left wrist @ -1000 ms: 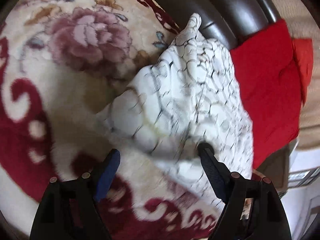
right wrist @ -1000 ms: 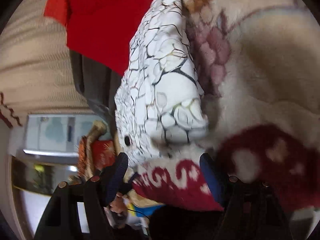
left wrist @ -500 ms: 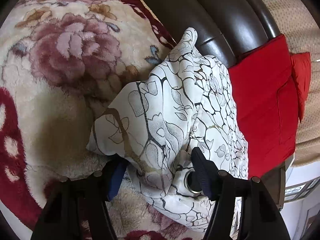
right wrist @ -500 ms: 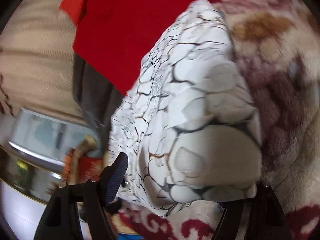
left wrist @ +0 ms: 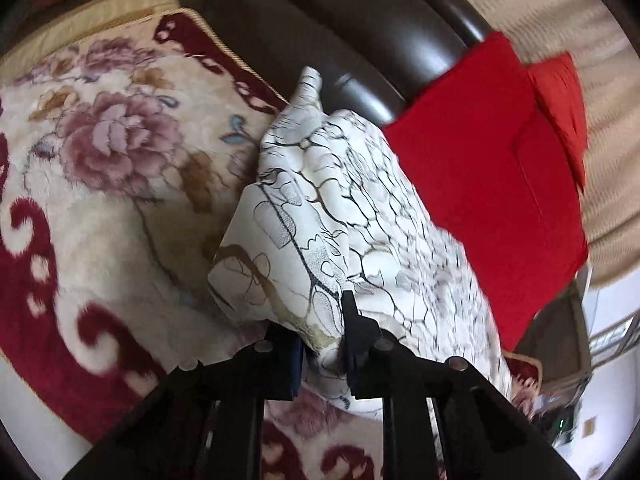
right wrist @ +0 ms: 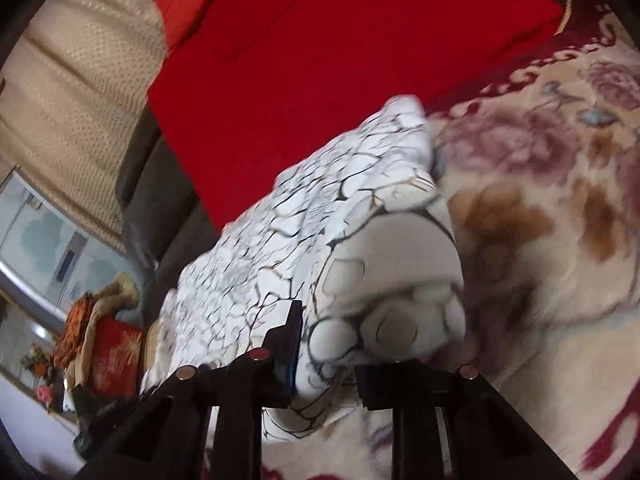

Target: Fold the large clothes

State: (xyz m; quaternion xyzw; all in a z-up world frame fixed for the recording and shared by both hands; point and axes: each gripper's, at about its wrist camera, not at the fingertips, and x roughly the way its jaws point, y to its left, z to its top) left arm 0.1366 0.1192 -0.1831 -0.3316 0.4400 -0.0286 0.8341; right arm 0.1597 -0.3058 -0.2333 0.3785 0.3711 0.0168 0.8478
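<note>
Floral plush blanket (left wrist: 100, 216), cream with dark red scrolls, covers the dark leather sofa (left wrist: 360, 40). Red cloth (left wrist: 488, 184) lies at the far end. White crackle-print garment (left wrist: 360, 216) lies bunched on the blanket, just beside the red cloth. Left gripper (left wrist: 322, 344): jaws just closed, pinching a garment fold. Right gripper (right wrist: 326, 354): likewise just closed, clamped on another garment edge.

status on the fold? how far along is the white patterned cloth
Early. Done: both grippers have just been closing and now pinch the white patterned cloth, left gripper on one bunched edge, right gripper on another. In hand: the cloth hangs from them, rumpled, over the floral blanket. Left: no neat fold shows; it must be spread and folded. The red cloth lies beside it, flat.
</note>
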